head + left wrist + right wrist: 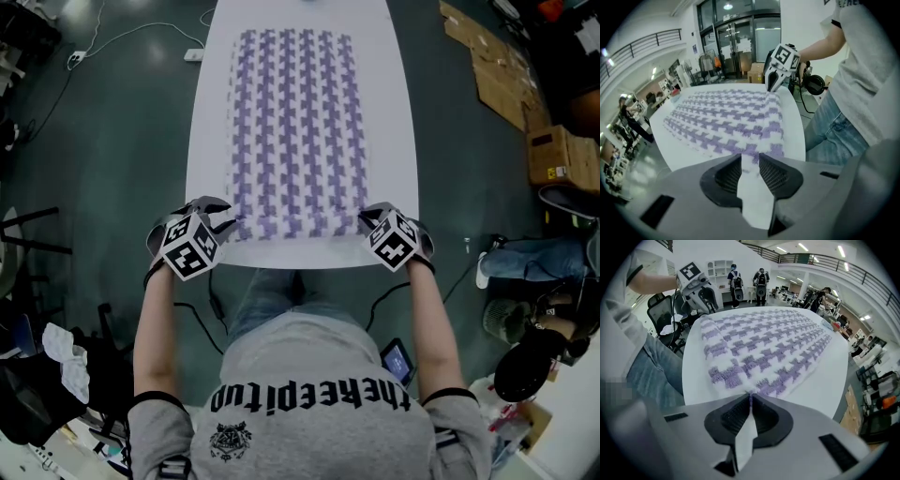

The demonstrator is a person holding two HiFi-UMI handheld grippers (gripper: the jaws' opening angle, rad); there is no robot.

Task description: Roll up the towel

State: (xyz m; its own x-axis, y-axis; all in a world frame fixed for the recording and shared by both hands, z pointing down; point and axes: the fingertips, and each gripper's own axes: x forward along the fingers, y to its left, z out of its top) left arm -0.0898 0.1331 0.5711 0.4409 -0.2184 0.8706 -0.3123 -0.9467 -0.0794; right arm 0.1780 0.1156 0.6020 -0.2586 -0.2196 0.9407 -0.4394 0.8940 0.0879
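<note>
A purple-and-white houndstooth towel [295, 122] lies spread flat along the white table [398, 141], with its near edge bunched slightly at the grippers. My left gripper [225, 223] is at the towel's near left corner. In the left gripper view the jaws [750, 157] stand apart, and the towel's edge [754, 150] lies at the tips without being pressed. My right gripper [364, 223] is at the near right corner. In the right gripper view it [750, 397] is shut on a thin strip of the towel's edge [740, 376]. Each gripper shows in the other's view [774, 84] [705, 298].
The person stands against the table's near edge, legs [272, 295] close to it. Cardboard sheets [497, 66] and a box [553, 155] lie on the floor to the right. A power strip [193, 54] lies on the floor at far left. An office chair [661, 310] stands nearby.
</note>
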